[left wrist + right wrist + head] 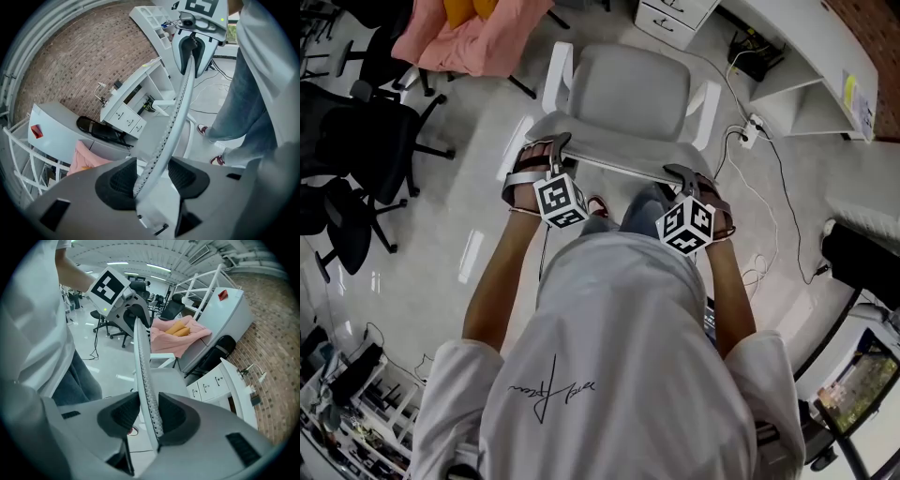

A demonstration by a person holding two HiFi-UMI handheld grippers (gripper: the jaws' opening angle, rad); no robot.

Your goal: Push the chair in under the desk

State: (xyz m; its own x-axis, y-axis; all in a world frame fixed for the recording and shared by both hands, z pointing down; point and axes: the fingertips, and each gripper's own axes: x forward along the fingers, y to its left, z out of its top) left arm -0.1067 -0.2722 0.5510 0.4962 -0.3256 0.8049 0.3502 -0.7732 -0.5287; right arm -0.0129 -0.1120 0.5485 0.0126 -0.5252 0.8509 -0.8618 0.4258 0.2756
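Both pairs of jaws are clamped on the top rim of the chair's (628, 89) backrest. In the left gripper view the left gripper (151, 176) has the perforated white rim (180, 108) running up between its two dark pads. In the right gripper view the right gripper (149, 416) pinches the same rim (143, 371), which stands nearly upright between its pads.

From the head view, the left gripper (555, 148) sits near the backrest's left corner and the right gripper (682, 176) near its right corner. Each points down and away from the person.

The chair is white with a grey seat and white armrests. It stands on the pale floor (478, 187) just in front of the person, with its seat facing away. It is not under the table (797, 42), which runs along the upper right of the head view, apart from the chair.

A white drawer unit (670, 14) stands past the seat. A power strip (748, 133) with trailing cables lies on the floor between the chair and the table. To the upper left a pink cloth (464, 42) is draped over another seat. Black office chairs (370, 141) stand at the left edge.
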